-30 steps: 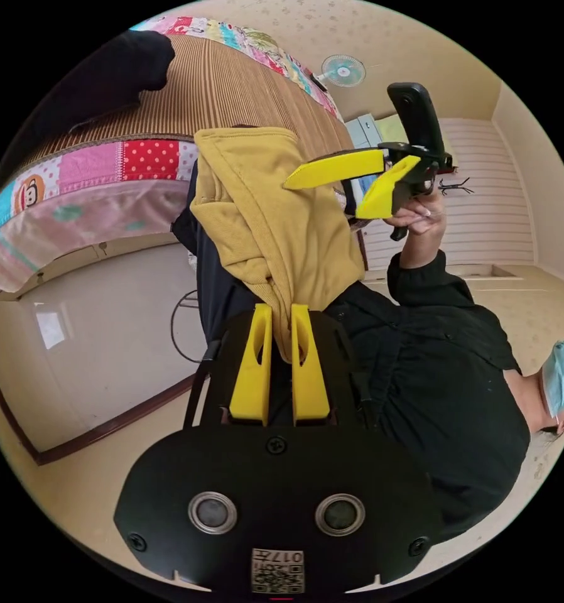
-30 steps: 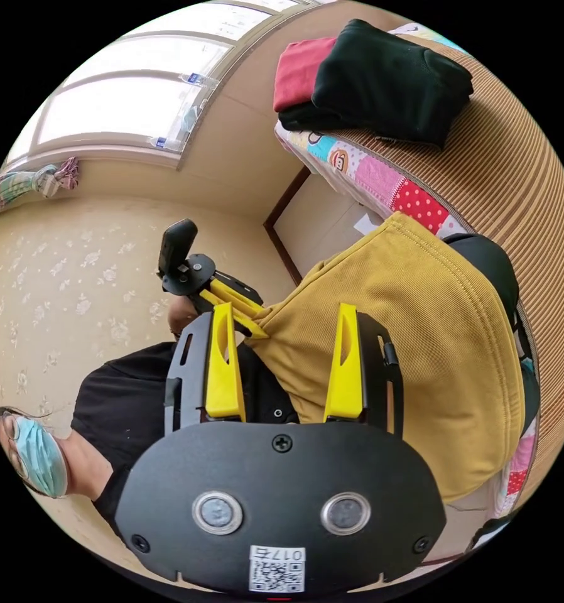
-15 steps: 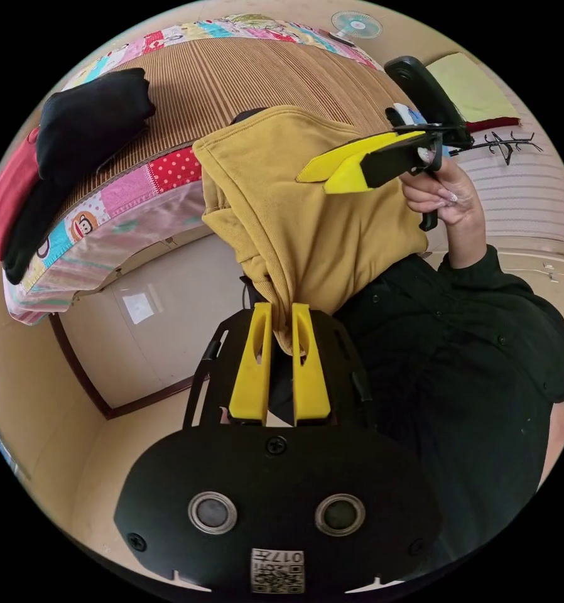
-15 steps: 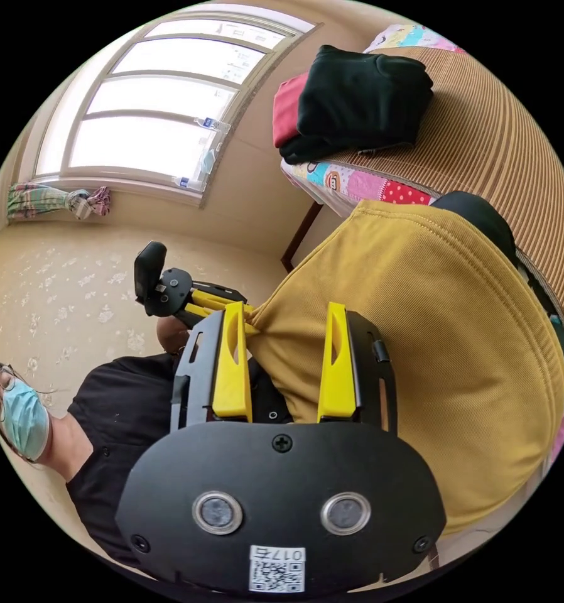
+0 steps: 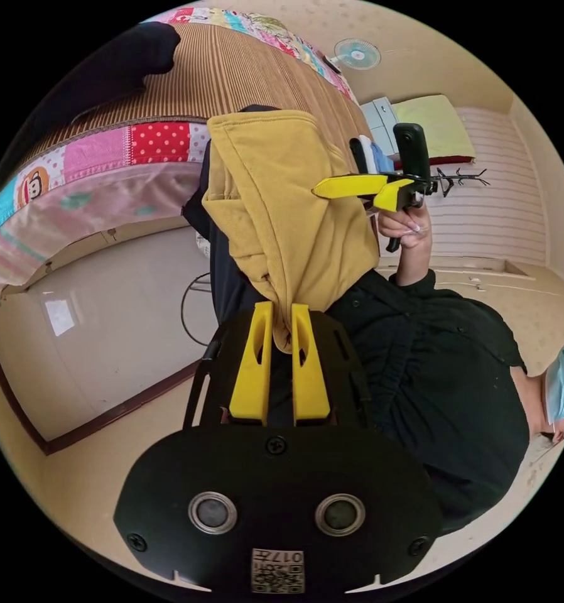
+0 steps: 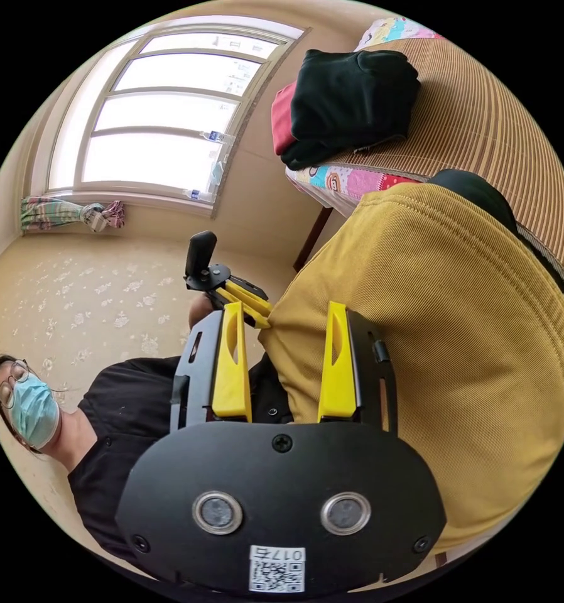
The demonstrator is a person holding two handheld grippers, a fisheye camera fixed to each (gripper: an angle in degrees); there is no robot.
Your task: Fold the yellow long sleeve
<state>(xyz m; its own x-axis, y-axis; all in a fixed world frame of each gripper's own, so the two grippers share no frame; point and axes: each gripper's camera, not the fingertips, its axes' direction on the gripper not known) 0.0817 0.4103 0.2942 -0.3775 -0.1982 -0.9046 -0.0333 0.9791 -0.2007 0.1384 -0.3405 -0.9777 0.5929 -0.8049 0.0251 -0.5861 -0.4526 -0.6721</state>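
Note:
The yellow long sleeve (image 5: 294, 213) hangs bunched in the air in front of the bed's edge. My left gripper (image 5: 282, 311) is shut on a gathered corner of it. In the right gripper view the same garment (image 6: 458, 339) spreads wide. The left gripper (image 6: 257, 309) pinches its corner just beyond my right gripper's left jaw. My right gripper (image 6: 285, 311) is open, one jaw over the cloth and the other beside its edge. The left gripper view shows the right gripper (image 5: 352, 192) held by a hand at the garment's far side, jaws apart.
A bed with a brown striped mat (image 5: 232, 69) and patchwork cover stands behind the garment. Folded black clothes (image 6: 351, 94) lie on a red piece on the mat. Something dark (image 6: 477, 188) sits under the yellow cloth. The person in a black shirt (image 5: 433, 389) stands close.
Both views have swung with the hands. The right gripper has come closer to the garment, and the left gripper sits nearer to it. The left stays shut on the corner; the right stays open.

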